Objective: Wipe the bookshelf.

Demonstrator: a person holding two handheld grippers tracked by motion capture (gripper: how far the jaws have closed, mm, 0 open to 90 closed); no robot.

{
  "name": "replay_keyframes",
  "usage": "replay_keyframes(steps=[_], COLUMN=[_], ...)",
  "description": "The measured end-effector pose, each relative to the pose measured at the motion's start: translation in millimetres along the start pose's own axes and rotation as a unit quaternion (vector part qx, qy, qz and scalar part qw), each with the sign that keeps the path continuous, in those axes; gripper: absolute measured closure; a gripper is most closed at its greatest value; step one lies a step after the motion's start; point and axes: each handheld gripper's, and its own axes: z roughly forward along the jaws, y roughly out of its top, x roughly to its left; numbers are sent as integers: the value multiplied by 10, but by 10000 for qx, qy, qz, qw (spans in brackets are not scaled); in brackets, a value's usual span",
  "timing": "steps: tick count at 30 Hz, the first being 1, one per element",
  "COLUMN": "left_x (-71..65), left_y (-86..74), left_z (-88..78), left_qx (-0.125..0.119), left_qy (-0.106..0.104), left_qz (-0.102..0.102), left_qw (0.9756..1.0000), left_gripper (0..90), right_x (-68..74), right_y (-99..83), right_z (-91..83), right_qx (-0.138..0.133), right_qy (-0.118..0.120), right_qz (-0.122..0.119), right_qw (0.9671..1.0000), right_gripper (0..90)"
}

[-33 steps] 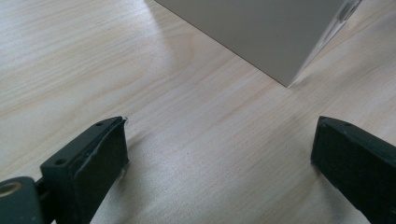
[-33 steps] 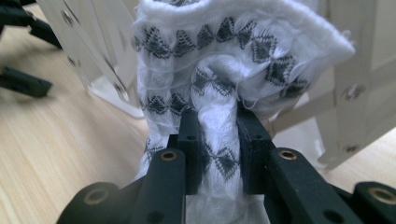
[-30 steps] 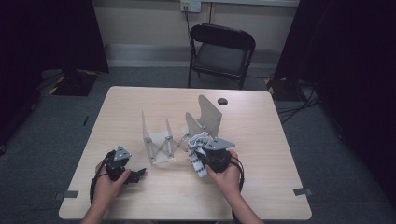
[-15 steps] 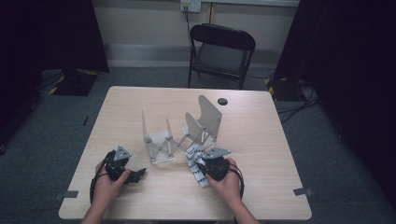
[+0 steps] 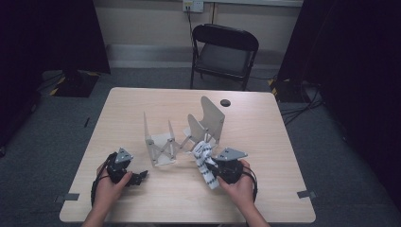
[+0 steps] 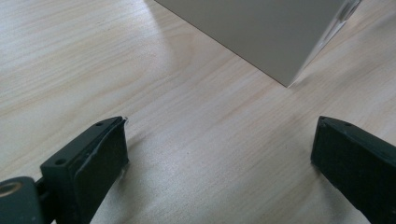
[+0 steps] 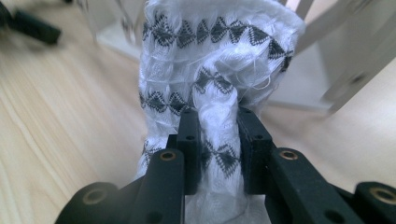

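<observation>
A: Starting at the left, what is the left gripper (image 5: 137,178) doing?

B: It rests low on the surface (image 5: 132,113) near the front edge, jaws spread wide with nothing but bare wood between them. In the left gripper view a pale panel of the rack stands just ahead. I'd leave it parked, or bring it in only if the rack needs steadying.

A: And the rack itself?

B: The folding metal rack (image 5: 182,137) stands in the middle of the surface, upright plates joined by scissor links, with open slots between them.

A: Then the right side?

B: The right gripper (image 7: 219,123) has its jaws clamped on a white sock with a black diamond pattern (image 7: 210,56), pinching a fold near one end. From the high view the sock (image 5: 204,163) hangs beside the jaws, touching or just beside the rack's near right plate.

A: How to do this well?

B: My judgement: keep the pinch firm, lift the sock so the loose bulk hangs free, then lower it straight between two plates. The knit is soft and could snag on a plate edge or tip the light rack, so go slowly.
</observation>
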Motion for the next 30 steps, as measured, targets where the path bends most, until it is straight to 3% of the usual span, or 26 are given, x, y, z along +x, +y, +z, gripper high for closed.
replay_keyframes(steps=[3,4,10,13,16,30], left_x=[2,1,2,2,2,2], left_y=[1,1,0,0,0,0], left_z=[-1,-1,0,-1,-1,0], left_qx=[3,1,-1,2,2,1], left_qy=[5,5,3,4,4,5], left_qz=[13,11,11,11,11,11], left_qw=[10000,10000,10000,10000,10000,10000], left_gripper=[34,34,34,34,34,34], right_x=[-17,-18,50,145,158,124], right_y=[110,244,472,517,458,91], right_z=[-90,-166,-159,26,160,410], right_qx=[-196,-404,-636,-432,-310,300], right_qy=[-44,-97,-44,-49,7,74], right_qz=[-1,-3,-111,-303,-231,-151], right_qw=[9998,9991,9979,9986,9993,9994], right_gripper=[735,735,733,730,731,728])
